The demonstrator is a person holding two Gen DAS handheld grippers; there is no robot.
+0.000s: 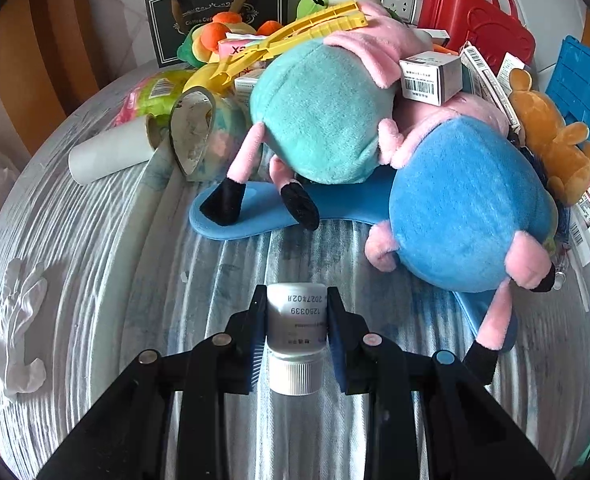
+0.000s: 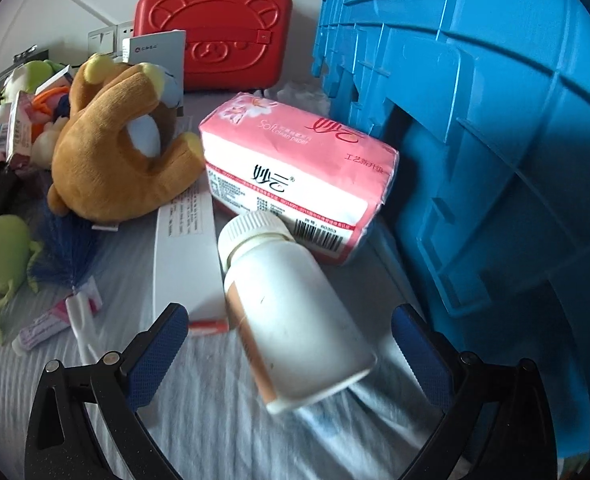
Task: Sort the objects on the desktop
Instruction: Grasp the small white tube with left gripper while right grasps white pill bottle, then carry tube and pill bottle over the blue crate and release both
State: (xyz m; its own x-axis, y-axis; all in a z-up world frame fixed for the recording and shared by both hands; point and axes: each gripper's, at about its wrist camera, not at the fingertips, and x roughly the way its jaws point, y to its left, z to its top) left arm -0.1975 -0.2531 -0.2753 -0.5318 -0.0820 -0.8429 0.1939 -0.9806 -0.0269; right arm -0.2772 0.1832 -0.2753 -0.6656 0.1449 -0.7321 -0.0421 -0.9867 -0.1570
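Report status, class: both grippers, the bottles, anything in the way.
Left gripper shut on small white bottle. Right gripper open around lying white bottle. Tissue pack, blue crate close.

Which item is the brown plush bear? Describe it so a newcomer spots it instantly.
Start at the big blue crate, then go to the pink tissue pack beside it. The brown plush bear leans against that pack's other side, in front of the red case. It is the only brown toy, with yellow ears and paw tips.

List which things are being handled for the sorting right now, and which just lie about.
In hand: small white bottle clamped in left gripper; large white bottle between open right gripper.

Lying about: tissue pack, brown bear, red case, white glove.
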